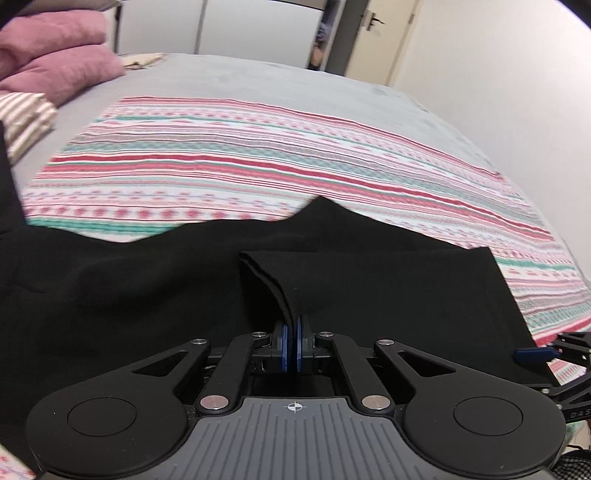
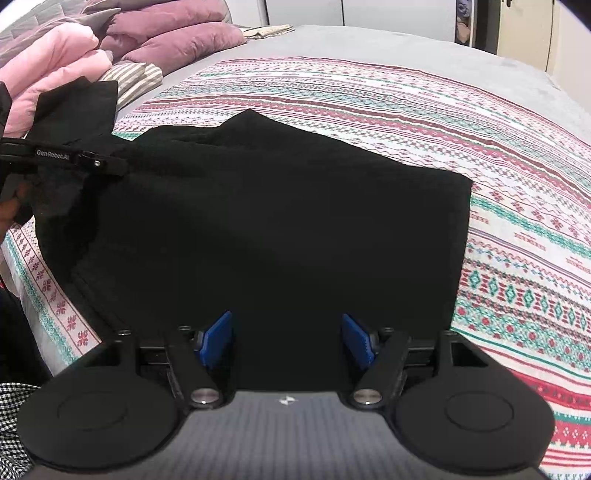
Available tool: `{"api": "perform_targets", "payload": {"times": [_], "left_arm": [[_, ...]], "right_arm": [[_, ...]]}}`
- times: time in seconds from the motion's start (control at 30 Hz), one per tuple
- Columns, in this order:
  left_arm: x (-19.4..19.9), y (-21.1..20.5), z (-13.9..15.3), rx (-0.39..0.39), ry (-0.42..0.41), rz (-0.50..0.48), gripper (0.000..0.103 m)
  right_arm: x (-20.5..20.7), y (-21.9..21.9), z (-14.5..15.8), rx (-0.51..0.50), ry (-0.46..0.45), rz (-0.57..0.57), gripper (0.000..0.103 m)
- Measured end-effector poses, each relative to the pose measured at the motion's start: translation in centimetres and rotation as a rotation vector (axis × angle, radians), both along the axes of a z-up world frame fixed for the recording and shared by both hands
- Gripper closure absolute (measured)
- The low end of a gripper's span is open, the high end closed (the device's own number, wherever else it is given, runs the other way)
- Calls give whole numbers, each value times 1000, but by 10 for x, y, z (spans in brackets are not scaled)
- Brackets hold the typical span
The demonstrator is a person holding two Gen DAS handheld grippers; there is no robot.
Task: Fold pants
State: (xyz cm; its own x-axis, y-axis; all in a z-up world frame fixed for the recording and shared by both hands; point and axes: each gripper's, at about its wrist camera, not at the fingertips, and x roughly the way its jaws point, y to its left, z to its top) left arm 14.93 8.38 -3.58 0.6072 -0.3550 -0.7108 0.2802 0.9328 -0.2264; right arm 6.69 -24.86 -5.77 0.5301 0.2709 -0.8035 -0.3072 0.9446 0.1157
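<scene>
Black pants (image 2: 266, 221) lie partly folded on a striped patterned blanket (image 2: 480, 155) on the bed. In the left wrist view the pants (image 1: 110, 295) fill the foreground. My left gripper (image 1: 292, 338) is shut on a doubled black edge of the pants, which runs up and left from the blue pads. It also shows at the left of the right wrist view (image 2: 107, 166), lifting a fold of cloth. My right gripper (image 2: 286, 339) is open, its blue pads (image 2: 218, 338) spread just above the pants' near edge, holding nothing. Its blue pad shows at the right of the left view (image 1: 535, 355).
Pink and purple pillows (image 2: 177, 33) and a striped cushion (image 2: 136, 79) lie at the bed's far left. A grey sheet (image 1: 258, 81) covers the far bed. A wall (image 1: 517, 92) runs along the right side, with closet doors and a doorway behind.
</scene>
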Motion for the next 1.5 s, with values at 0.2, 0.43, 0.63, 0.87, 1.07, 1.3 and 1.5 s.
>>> {"api": "perform_targets", "payload": {"times": [0.2, 0.43, 0.63, 0.87, 1.07, 1.3, 1.5], "left_arm": [[1, 47, 3, 10, 10, 62, 101], [6, 106, -1, 35, 26, 167, 101], [2, 136, 10, 30, -7, 213, 101], [-32, 121, 43, 86, -269, 12, 101], [-20, 129, 33, 161, -168, 80, 98], [-6, 166, -7, -32, -39, 179, 92], [-17, 173, -11, -75, -98, 124, 89]], "right_arm": [[3, 9, 1, 0, -2, 22, 33], [7, 21, 2, -12, 3, 56, 33], [12, 32, 0, -23, 9, 77, 33], [16, 40, -1, -39, 9, 94, 32], [19, 44, -1, -45, 12, 97, 31], [26, 61, 5, -44, 18, 129, 31], [56, 106, 30, 106, 11, 184, 31]]}}
